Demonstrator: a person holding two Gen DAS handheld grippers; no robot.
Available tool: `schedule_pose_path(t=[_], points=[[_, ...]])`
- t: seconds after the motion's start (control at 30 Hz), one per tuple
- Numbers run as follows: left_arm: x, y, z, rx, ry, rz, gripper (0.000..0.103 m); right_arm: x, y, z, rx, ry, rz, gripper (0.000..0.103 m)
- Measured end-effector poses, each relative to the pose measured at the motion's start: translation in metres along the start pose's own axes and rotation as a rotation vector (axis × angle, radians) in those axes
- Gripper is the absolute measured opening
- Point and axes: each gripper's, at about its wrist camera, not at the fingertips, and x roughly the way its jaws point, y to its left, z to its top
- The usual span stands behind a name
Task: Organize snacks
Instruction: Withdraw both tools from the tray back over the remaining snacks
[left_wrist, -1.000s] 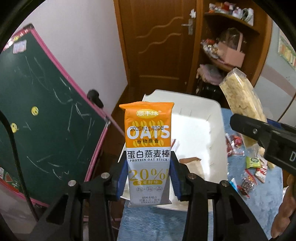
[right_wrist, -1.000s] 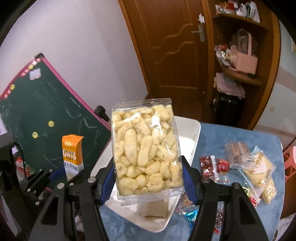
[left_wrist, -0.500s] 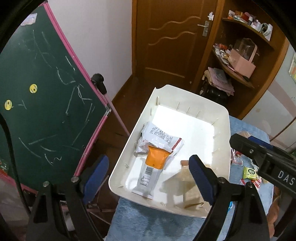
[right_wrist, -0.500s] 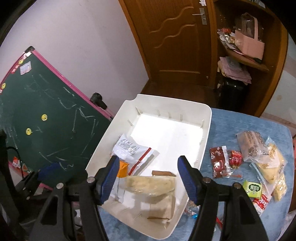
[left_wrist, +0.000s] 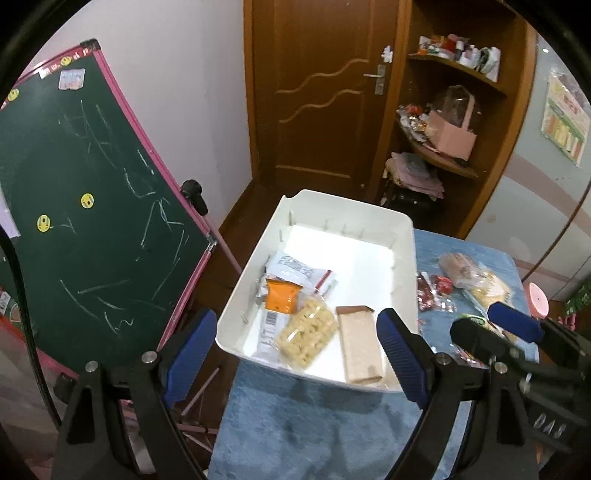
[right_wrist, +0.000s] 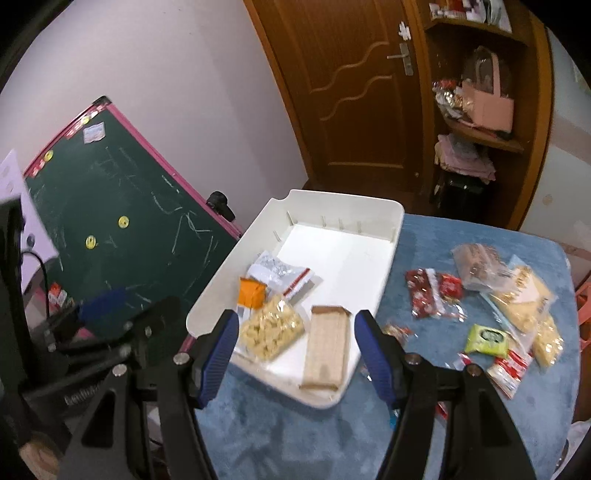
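Observation:
A white tray (left_wrist: 347, 205) (right_wrist: 332, 197) sits at the left end of the blue-covered table. In its near part lie an orange-and-white oat stick packet (left_wrist: 280, 299) (right_wrist: 253, 293), a clear bag of puffed snacks (left_wrist: 308, 334) (right_wrist: 267, 330), a brown bar (left_wrist: 360, 339) (right_wrist: 327, 347) and a white-and-red packet (left_wrist: 295, 266) (right_wrist: 280, 273). My left gripper (left_wrist: 295, 317) hangs open above the tray's near edge, holding nothing. My right gripper (right_wrist: 297, 317) is also open and holds nothing, hovering over the same near edge.
Loose snacks lie on the blue cloth (right_wrist: 295, 424) right of the tray: red packets (right_wrist: 432, 291), a green packet (right_wrist: 485, 338) and clear bags (right_wrist: 524, 299). A green chalkboard (left_wrist: 92, 221) leans left of the table. A wooden door and a shelf stand behind.
A second ago the left gripper held the oat stick and the right held the puffed snack bag. Both packets now lie in the tray, and both grippers are open and have drawn back.

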Motion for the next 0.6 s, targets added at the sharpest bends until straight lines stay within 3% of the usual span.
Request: schedule_pose_path(t=[0.4,0.6], points=[[-0.077,-0.054,-0.029,0.086,-0.095,-0.093,0.088,-0.088,-0.011,-0.053,-0.030,-0.089,-0.026,0.066],[-0.099,-0.097,-0.038,0.147,-0.113,-0.149,0.088,-0.129,-0.036,-0.072,-0.013,-0.142,-0.068,0.066]])
